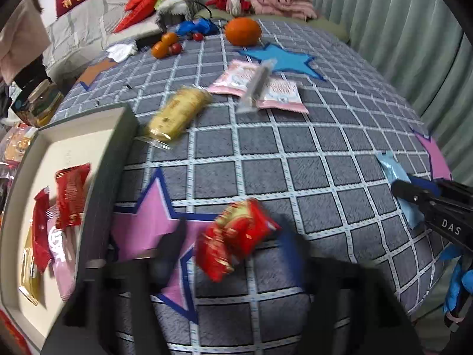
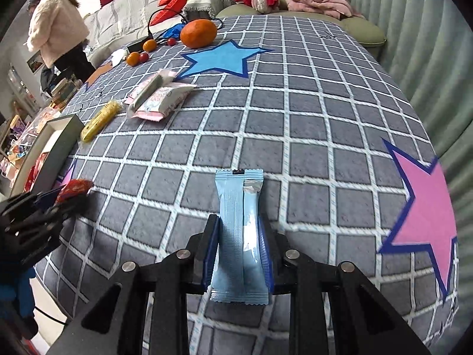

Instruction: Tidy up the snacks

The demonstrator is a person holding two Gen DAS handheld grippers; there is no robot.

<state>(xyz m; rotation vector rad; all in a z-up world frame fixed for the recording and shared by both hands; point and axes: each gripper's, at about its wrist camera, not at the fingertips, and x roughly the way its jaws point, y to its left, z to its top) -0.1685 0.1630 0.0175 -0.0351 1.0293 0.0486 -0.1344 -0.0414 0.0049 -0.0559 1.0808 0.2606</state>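
Gripping the light-blue snack packet (image 2: pixel 241 233) in my R gripper (image 2: pixel 240 244), pads pinching its sides — ready for the tray (image 1: pixel 118 148). L gripper (image 1: pixel 233 254) open over red snack packets (image 1: pixel 236 236), not clamped — pickup pending, I judge.

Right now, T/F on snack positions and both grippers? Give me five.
1. The right gripper is shut on the light blue packet. True.
2. The left gripper is shut on the red snack pack. False: it is open, the pack between its fingers.
3. The white tray already holds red packets. True.
4. The big orange sits in the tray. False: it is on the checked cloth near the blue star.
5. The yellow packet lies outside the tray. True.
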